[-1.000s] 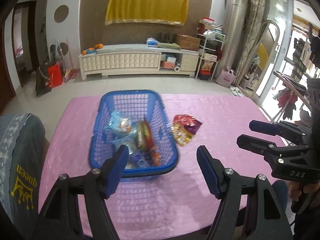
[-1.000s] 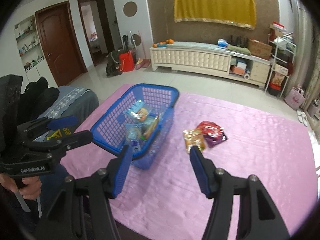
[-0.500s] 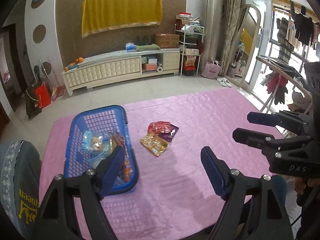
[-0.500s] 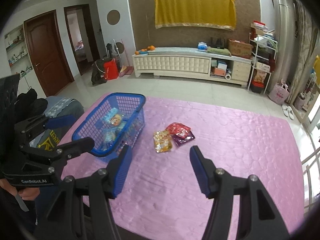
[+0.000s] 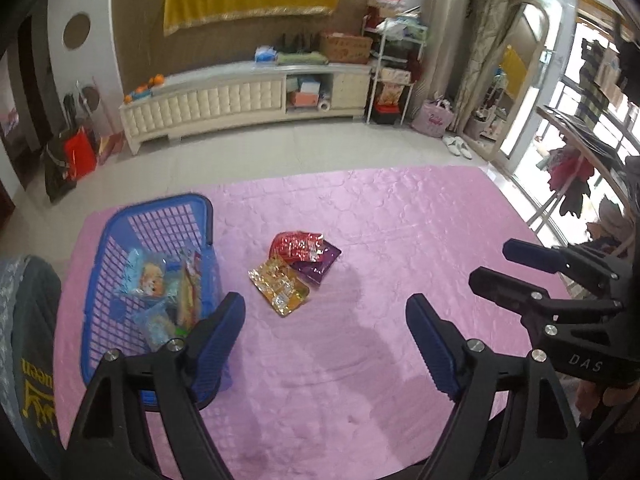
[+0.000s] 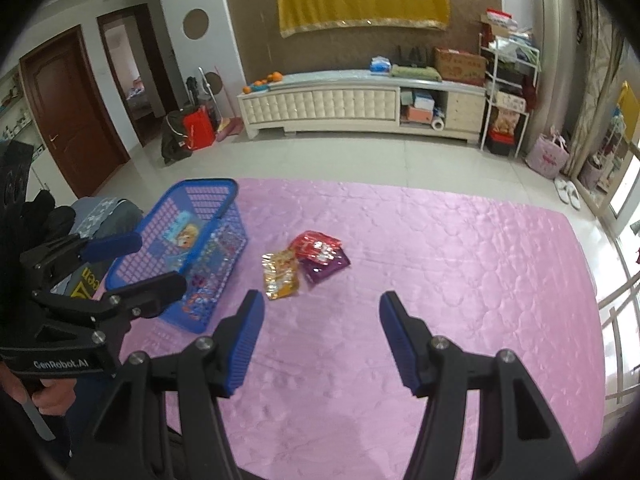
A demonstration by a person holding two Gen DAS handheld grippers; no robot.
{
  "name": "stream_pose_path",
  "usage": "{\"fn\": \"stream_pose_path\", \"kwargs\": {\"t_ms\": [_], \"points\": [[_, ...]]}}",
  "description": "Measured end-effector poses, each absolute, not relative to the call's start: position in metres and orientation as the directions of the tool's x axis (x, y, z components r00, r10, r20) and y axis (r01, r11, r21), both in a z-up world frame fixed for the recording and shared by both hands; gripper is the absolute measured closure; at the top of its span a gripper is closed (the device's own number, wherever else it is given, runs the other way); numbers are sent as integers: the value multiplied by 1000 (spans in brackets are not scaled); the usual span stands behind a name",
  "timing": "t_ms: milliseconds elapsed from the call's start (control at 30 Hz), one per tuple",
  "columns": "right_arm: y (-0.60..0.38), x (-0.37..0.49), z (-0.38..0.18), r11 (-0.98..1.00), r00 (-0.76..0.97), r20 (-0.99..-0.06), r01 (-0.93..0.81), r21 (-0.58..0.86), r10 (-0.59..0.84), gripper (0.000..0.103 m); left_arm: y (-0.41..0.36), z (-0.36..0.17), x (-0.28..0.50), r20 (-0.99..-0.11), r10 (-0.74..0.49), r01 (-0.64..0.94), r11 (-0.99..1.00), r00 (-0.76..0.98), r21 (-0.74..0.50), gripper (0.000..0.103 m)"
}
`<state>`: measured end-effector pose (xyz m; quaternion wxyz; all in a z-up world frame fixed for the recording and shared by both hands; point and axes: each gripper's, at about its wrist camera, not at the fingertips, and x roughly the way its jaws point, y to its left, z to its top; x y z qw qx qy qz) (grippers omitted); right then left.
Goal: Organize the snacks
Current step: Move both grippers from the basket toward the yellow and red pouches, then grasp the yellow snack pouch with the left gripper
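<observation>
Bright daylight is coming in from the windows (image 5: 532, 140) on the right. Edges are bending round and dark. The far wall is looking blurry.

You've got a counter (image 6: 460, 248) under pink quilted cloth; on it: blue basket (image 6: 224, 190) at left, and gold (image 6: 280, 276), red (image 6: 316, 245), purple (image 6: 326, 269) snack packets overlapping mid-surface.

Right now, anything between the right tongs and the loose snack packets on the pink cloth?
Nothing visible. The right tongs are open and empty, with only bare pink cloth between them and the loose snack packets. The blue basket sits off to the left, outside that line.
</observation>
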<state>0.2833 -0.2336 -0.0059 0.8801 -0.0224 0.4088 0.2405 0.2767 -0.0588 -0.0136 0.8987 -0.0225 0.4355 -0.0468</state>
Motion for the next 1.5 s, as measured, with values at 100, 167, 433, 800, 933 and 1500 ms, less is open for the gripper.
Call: {"fn": "stream_pose_path", "kwargs": {"t_ms": [100,167,433,800,933,1500], "points": [[-235,304,-13,880,515,-754,-441,174,407,37,-60,-29,298,-826,-88,13,995,556,-98,22],[-233,315,-17,885,508,-767,-437,163,392,36,-60,-37,309,-841,-88,-14,993,534,-113,22],[-226,357,-49,874,414,-825,-449,183,385,34,-59,-74,346,-893,-57,-80,991,447,-103,22],[-220,401,-97,880,320,-869,-417,228,377,25,-50,-127,388,-936,-57,-138,984,346,-111,22],[-219,415,-113,875,291,-875,-415,248,386,24,-45,-142,400,-947,-45,-178,978,319,-106,22],[-209,456,-159,870,231,-894,-416,265,383,24,-7,-199,434,-974,-66,-326,936,217,-136,22]]}}
